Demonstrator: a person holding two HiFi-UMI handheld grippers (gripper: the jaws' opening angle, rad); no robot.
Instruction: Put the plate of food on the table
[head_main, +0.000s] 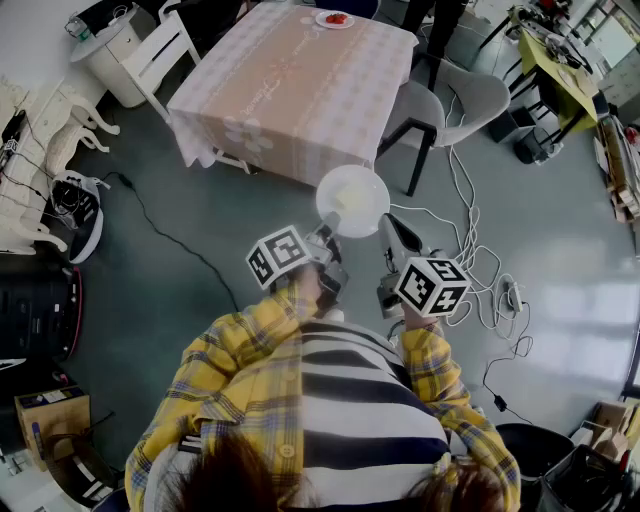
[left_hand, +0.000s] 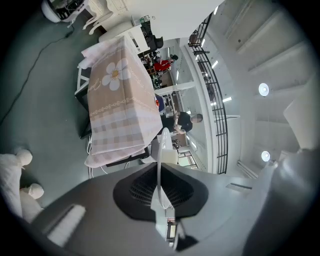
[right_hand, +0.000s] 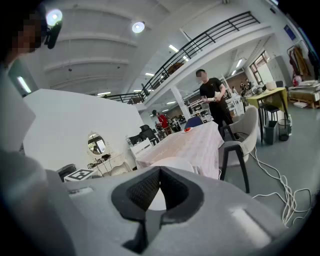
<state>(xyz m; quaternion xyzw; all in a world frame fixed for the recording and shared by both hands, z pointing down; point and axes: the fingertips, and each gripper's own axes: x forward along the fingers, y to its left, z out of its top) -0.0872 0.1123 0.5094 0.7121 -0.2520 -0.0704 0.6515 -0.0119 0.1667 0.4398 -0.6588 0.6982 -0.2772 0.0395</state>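
A white round plate (head_main: 352, 198) with something pale on it hangs over the floor, short of the table (head_main: 290, 85) with its pink checked cloth. My left gripper (head_main: 326, 238) is shut on the plate's near rim. In the left gripper view the plate (left_hand: 161, 150) stands edge-on between the pads, with the table (left_hand: 120, 100) beyond. My right gripper (head_main: 392, 228) is at the plate's right rim, jaws together. Its own view shows the plate (right_hand: 172, 163) just past the tips (right_hand: 160, 172); contact is unclear. A small plate with red food (head_main: 334, 18) sits at the table's far end.
Grey chairs (head_main: 450, 105) stand at the table's right side and a white chair (head_main: 165, 50) at its left. White cables (head_main: 480, 280) trail over the floor on the right. A yellow table (head_main: 560, 60) is far right. A person in black (right_hand: 212, 95) stands beyond the table.
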